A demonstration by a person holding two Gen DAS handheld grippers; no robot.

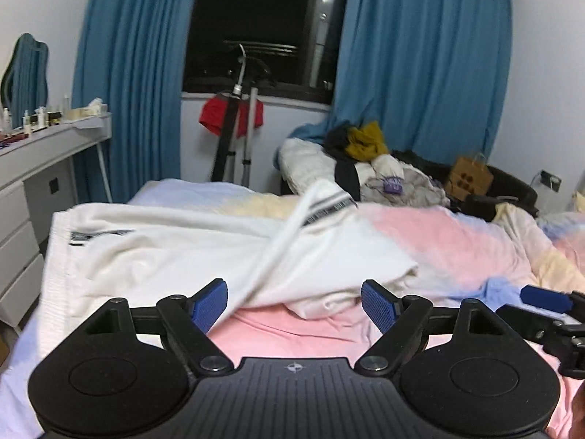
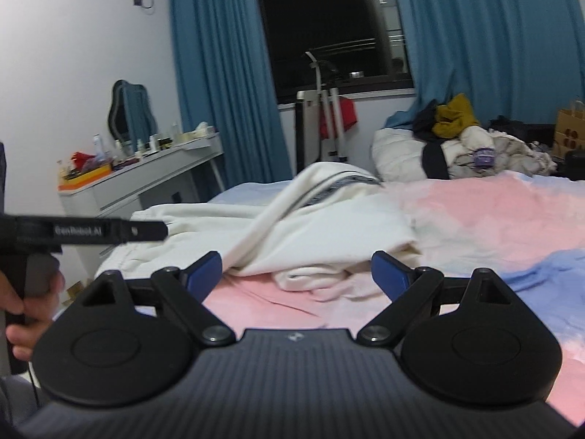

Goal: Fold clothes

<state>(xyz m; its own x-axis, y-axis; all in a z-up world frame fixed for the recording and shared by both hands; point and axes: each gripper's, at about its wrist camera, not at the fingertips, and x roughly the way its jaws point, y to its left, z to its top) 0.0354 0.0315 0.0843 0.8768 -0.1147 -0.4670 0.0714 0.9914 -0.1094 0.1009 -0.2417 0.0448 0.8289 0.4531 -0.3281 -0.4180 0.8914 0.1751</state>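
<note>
Both your grippers hang above the near edge of the bed (image 1: 457, 230) with nothing in them: the left gripper (image 1: 294, 303) has its blue fingers (image 1: 210, 305) spread wide and empty, and the right gripper (image 2: 296, 274) shows the same, pads well apart over the pink sheet. The cream sweater (image 1: 175, 241) lies just ahead of you, bunched and half folded, its body stretching toward the left edge of the bed, one sleeve (image 1: 292, 230) thrown diagonally across the top with its dark striped cuff (image 1: 329, 206) pointing away from you. The near hem is crumpled into a lump by the right gripper. You look to be between folds, with neither hand on the cloth. The next move, I'd say, calls for both grippers to drop low and forward, pinch that crumpled near edge at two spread points, and smooth it before folding over. Watch the loose sleeve; it could drag along and undo the shape. The clothes heap (image 1: 365, 168) at the far end waits its turn.
</note>
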